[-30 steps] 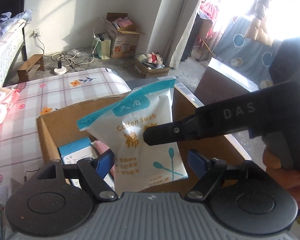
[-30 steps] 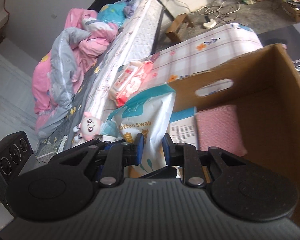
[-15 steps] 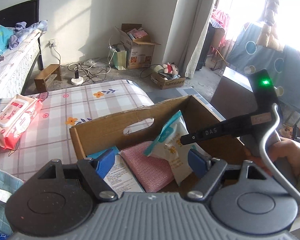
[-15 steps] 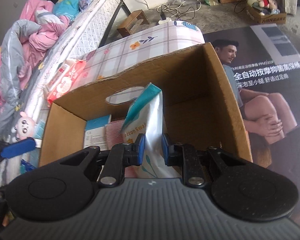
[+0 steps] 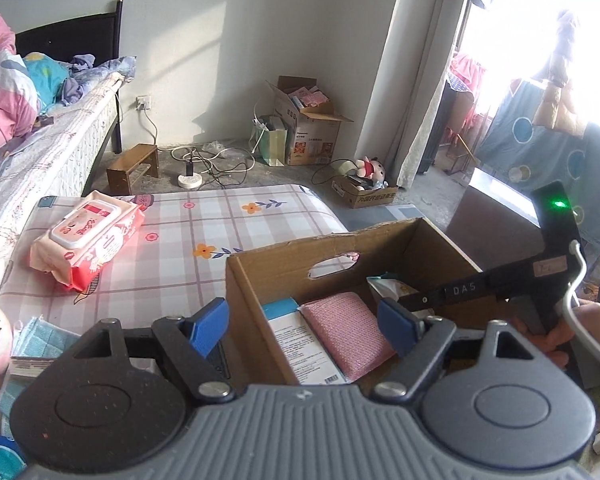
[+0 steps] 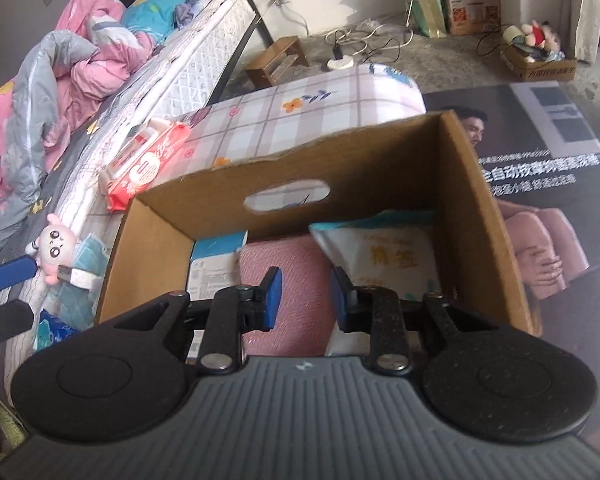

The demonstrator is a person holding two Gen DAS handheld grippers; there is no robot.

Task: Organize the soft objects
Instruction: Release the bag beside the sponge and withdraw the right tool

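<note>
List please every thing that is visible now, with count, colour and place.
cardboard box: 1, brown, on the table
cotton swab bag: 1, white-teal, in box, right
pink pad: 1, in box, middle
booklet: 1, white-blue, in box, left
wet wipes pack: 1, pink-red, on checked cloth
plush toy: 1, pink, left of box
left gripper: 1, blue fingers, open
right gripper: 1, blue fingers, opening, nothing between

A brown cardboard box (image 6: pixel 472 216) holds a pink textured cloth (image 6: pixel 296 264), a white and teal cotton swab pack (image 6: pixel 392 252) and a white leaflet (image 5: pixel 304 344). Red-pink wet wipes (image 5: pixel 88 240) lie on a pink-checked floral sheet (image 5: pixel 204 236).
</note>
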